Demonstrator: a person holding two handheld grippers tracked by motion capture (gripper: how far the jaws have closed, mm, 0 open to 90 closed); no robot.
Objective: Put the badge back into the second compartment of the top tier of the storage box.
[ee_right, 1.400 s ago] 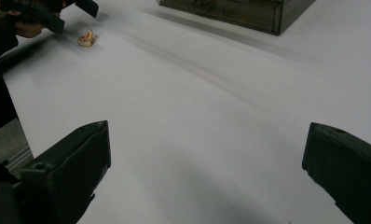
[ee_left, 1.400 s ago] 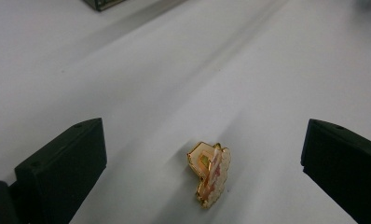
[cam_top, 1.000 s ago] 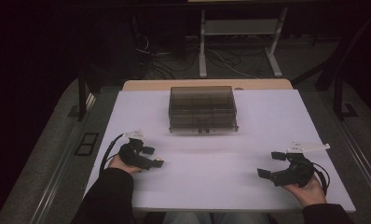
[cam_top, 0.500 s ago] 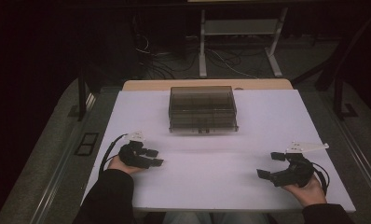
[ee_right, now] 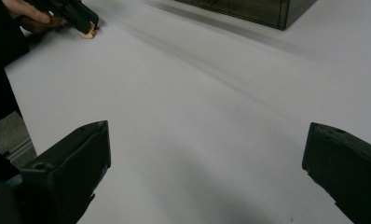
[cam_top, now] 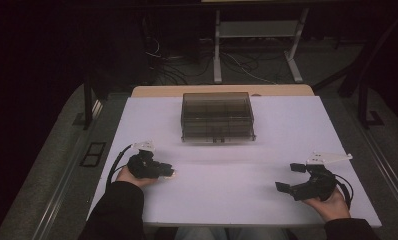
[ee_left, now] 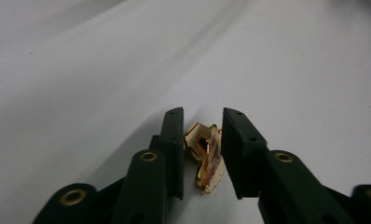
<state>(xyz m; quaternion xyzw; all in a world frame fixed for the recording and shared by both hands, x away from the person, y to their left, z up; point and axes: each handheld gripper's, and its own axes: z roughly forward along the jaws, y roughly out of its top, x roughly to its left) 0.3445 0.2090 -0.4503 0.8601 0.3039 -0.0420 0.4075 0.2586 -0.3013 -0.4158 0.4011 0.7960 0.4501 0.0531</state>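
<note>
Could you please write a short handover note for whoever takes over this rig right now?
Left tongs: jaws have just been closing around a small gold metal part on the white table; left pad touches it, right pad shows a slight gap, so the grip is not firm yet.
Right tongs: wide open, nothing between the jaws, resting near the table's right front.
Dark compartment box: at the table's far middle.
Done: part reached.
Left: probably finish the grip, lift, carry to the box.
</note>
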